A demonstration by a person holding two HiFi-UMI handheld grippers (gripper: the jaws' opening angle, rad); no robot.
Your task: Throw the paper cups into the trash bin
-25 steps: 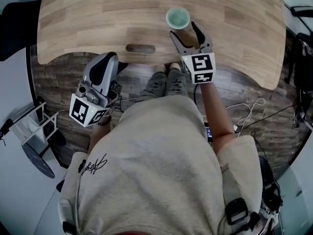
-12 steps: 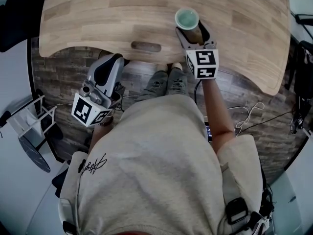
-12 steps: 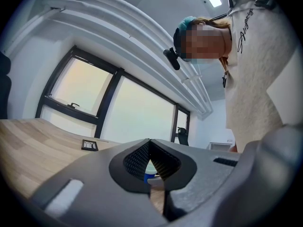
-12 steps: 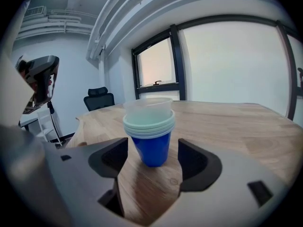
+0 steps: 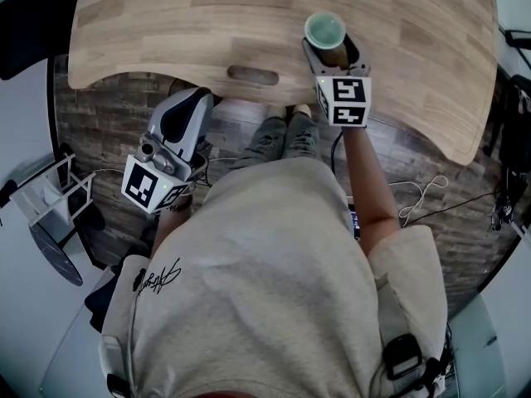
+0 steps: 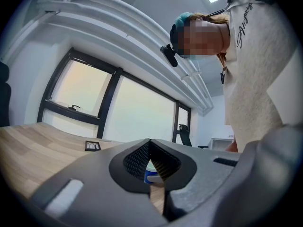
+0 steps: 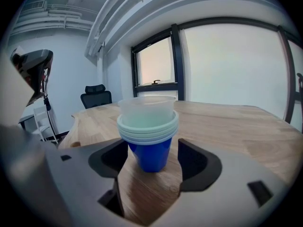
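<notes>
Nested paper cups [image 7: 147, 126], blue outside with pale rims, stand upright near the wooden worktop's [image 5: 166, 31] front edge, with open board beyond at 12 o'clock. The right gripper's [image 5: 333, 55] fingers [image 7: 201, 167] are spread wide and flank the stack without touching it. The left gripper [image 5: 189, 106], fingers closed together, hangs off the edge at 8 o'clock.

Holds the right gripper [image 5: 332, 55] out to the far side on a nearly straight, bare forearm [image 5: 365, 181], with its marker cube [image 5: 343, 100] turned upward at the near end. Has this gripper's jaws spread wide apart, dark pads [image 7: 111, 160] facing each other. Carries the left gripper [image 5: 197, 99] drawn in near the body on the left, jaws pointing far and a little right, its own cube [image 5: 152, 186] at the near end. Has the left jaws pressed together at the tips.
</notes>
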